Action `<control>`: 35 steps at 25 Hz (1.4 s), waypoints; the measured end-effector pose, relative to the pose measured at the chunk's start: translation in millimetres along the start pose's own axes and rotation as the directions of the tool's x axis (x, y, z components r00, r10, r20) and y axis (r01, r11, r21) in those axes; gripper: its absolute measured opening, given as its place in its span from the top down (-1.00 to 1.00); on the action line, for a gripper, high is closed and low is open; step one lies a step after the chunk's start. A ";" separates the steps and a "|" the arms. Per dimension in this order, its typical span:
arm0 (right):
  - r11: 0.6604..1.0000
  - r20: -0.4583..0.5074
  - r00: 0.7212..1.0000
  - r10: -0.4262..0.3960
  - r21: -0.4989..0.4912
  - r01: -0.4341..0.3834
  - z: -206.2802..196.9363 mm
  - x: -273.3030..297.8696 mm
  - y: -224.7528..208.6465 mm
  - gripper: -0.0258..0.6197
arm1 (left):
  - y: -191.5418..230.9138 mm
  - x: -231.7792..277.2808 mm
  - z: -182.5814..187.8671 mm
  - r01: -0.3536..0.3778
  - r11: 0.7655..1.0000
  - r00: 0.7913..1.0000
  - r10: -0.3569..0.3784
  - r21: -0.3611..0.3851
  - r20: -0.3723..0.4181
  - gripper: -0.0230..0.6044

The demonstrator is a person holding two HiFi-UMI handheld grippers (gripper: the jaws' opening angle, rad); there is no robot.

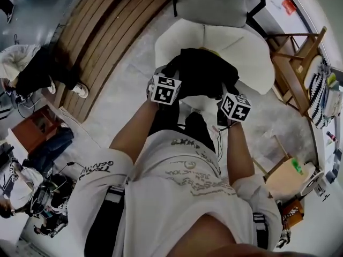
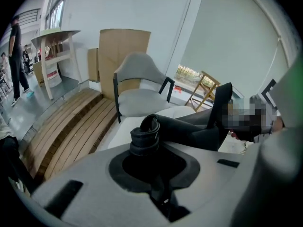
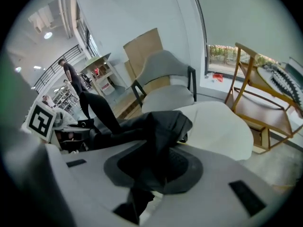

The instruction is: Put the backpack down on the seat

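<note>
A black backpack [image 1: 203, 71] hangs low over the front of a white seat [image 1: 252, 52], and whether it rests on the cushion I cannot tell. My left gripper [image 1: 167, 75] holds its left side. In the left gripper view the left gripper [image 2: 158, 183] is shut on a rolled black strap [image 2: 144, 136] that sticks up from the jaws, with the backpack body [image 2: 199, 129] beyond. My right gripper [image 1: 226, 94] is at the bag's right side. In the right gripper view, black backpack fabric [image 3: 161, 126] runs down through the right gripper [image 3: 151, 174], which grips it above the white seat [image 3: 222, 126].
A grey armchair [image 1: 211, 4] stands just behind the white seat. A slatted wooden platform [image 1: 107, 31] lies to the left. A wooden folding chair [image 1: 300, 63] stands at the right. Cardboard sheets [image 2: 123, 51] lean on the wall. A person [image 2: 16, 56] stands far off.
</note>
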State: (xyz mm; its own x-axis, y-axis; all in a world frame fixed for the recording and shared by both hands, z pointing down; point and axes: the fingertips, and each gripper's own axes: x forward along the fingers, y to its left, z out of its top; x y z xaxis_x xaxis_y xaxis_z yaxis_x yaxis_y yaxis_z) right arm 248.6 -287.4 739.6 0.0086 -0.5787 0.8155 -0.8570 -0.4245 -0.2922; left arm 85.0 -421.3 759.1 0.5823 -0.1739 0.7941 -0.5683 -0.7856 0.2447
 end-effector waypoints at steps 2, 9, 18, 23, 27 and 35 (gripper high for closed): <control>1.000 -0.018 1.000 -0.011 0.023 0.012 -9.5 17.1 -4.0 0.61 | 7.3 15.5 -7.8 0.008 1.000 1.000 -0.007 0.011 -0.023 0.79; 0.997 -0.076 0.996 -0.041 0.067 0.046 -32.2 76.9 -4.9 0.61 | 41.7 60.1 -37.1 -0.009 1.000 0.996 0.007 -0.025 -0.092 0.79; 0.998 -0.059 0.997 -0.042 -0.051 0.039 -29.2 135.5 -2.2 0.63 | 79.2 99.9 -77.6 -0.028 0.986 0.994 0.010 -0.162 -0.108 0.79; 0.999 -0.141 0.989 -0.034 -0.038 0.029 -40.3 154.3 -4.3 0.62 | 86.2 114.6 -101.3 -0.027 0.984 0.994 0.008 -0.175 -0.108 0.79; 0.998 -0.188 0.980 -0.067 -0.033 0.062 -51.2 157.7 -11.7 0.58 | 86.7 125.8 -119.9 -0.010 0.977 0.985 -0.027 -0.212 -0.169 0.72; 0.997 -0.213 0.974 -0.077 -0.022 0.074 -62.4 165.0 -16.3 0.53 | 84.1 128.6 -128.0 0.052 0.972 0.977 -0.097 -0.229 -0.189 0.28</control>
State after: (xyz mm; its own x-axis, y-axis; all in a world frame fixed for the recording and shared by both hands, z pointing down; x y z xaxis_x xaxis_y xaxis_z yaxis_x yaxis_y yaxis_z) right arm 231.8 -332.5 910.1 -0.0350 -0.3826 0.9233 -0.8653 -0.4506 -0.2196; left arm 37.7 -433.7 953.0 0.5141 0.0183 0.8575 -0.6555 -0.6364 0.4066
